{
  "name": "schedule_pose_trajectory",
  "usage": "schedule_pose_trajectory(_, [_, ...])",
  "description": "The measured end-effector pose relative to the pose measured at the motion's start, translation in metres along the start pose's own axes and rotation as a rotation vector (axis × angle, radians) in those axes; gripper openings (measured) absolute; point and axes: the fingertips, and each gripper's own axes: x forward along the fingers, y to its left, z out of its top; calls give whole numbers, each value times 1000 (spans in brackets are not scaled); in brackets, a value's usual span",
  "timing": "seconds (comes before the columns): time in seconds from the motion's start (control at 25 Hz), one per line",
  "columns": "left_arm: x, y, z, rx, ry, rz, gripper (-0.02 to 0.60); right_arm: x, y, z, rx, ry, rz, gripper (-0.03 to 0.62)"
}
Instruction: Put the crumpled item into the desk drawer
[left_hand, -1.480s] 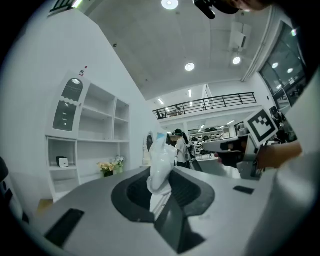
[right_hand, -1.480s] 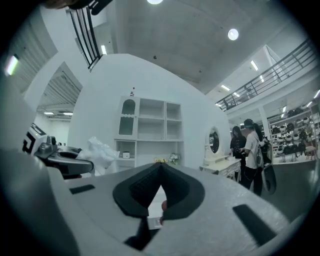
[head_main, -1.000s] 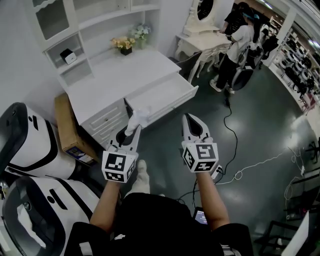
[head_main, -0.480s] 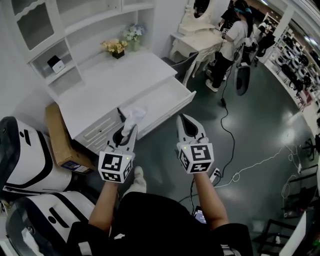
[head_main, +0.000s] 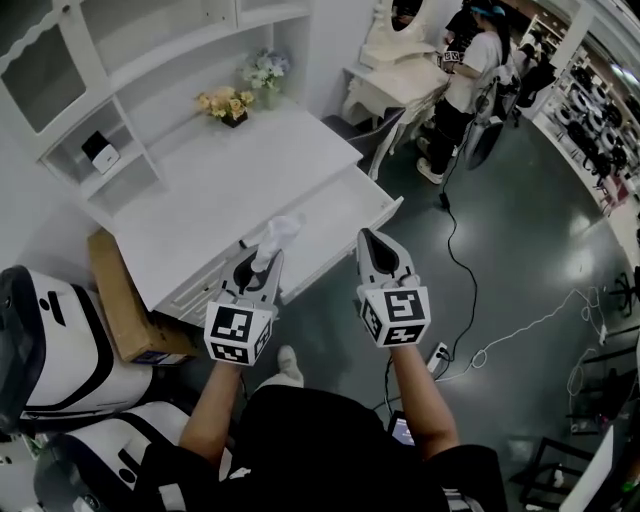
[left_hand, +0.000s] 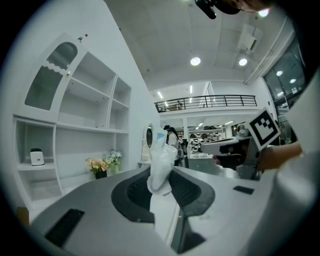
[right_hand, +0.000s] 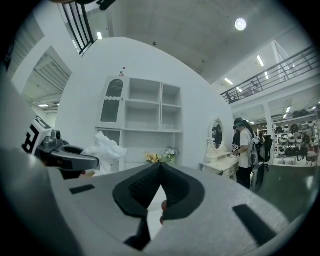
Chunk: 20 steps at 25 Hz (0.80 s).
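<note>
The crumpled item (head_main: 278, 235) stuck up from the tips of the left gripper (head_main: 268, 258), pinched between jaws that were nearly closed on it. In the head view it showed against the left end of the open drawer (head_main: 335, 210) of the white desk (head_main: 230, 185). The right gripper (head_main: 368, 240) had its jaws closed tip to tip, holding nothing. The item's lower end was hidden between the jaws, and whether it was paper or plastic could not be told.

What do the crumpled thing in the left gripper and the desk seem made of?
Crumpled item: thin, translucent white film with sheen and soft creases, likely plastic. Desk: smooth matte white, probably painted wood or board; the paint hides which.
</note>
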Motion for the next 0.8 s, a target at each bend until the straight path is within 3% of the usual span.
schedule_pose_trajectory(0.4, [52,74,3,-2,-1,-38,75,91,20,-10,-14,70,28,-6])
schedule_pose_trajectory(0.8, [83,117,-16,-27,25,-60,75,143,15,-17,2,82,-22,-6])
